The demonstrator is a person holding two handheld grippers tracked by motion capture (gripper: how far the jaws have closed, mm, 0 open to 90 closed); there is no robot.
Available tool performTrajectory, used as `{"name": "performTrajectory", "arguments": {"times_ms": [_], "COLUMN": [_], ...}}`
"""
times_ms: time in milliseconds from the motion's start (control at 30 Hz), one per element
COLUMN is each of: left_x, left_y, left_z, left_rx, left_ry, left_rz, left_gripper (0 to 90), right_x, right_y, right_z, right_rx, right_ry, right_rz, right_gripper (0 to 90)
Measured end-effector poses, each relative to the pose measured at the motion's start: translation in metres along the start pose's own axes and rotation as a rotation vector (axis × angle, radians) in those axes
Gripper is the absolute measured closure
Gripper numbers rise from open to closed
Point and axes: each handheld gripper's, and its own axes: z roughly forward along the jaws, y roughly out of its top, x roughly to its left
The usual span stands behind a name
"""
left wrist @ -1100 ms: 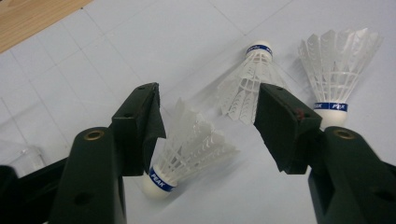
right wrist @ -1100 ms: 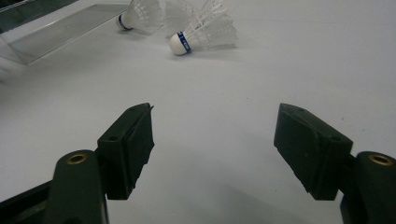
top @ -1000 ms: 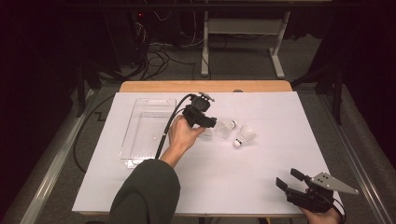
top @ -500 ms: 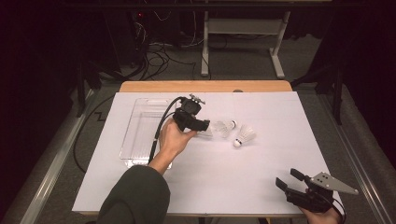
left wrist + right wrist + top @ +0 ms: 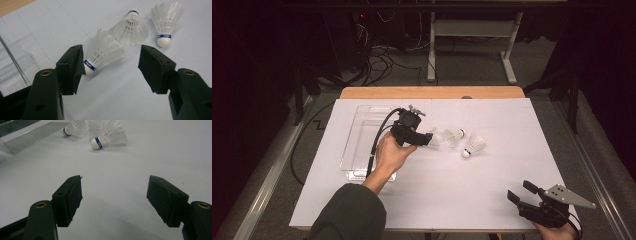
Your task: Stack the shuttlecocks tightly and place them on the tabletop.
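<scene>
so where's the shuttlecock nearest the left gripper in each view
High view: nearest shuttlecock, mid-table, at the left gripper tips.
Left gripper view: lying between the open jaws, cork by the left one.
Right gripper view: top left, far off.
Shared landmark: clear tray beside it.

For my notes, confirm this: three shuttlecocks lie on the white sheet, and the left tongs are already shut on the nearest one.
Not quite. The left tongs are open, not shut: the left gripper view shows the nearest shuttlecock lying between the spread jaws, with a clear gap to the right jaw. The rest holds: three shuttlecocks lie on the white sheet.
</scene>
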Motion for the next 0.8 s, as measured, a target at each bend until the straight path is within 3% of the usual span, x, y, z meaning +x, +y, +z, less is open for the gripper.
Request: {"name": "performTrajectory", "arguments": {"times_ms": [800], "left_x": [-0.002], "left_y": [-0.032], "left_z": [-0.019], "left_rx": [-0.044], "left_ry": [-0.052], "left_rz": [-0.021], "left_gripper": [39.3], "right_x": [0.0], "right_y": [0.0], "right_z": [0.001], "right_rx": [0.004], "right_ry": [0.0], "right_rz": [-0.007], "right_gripper": [28.9]}}
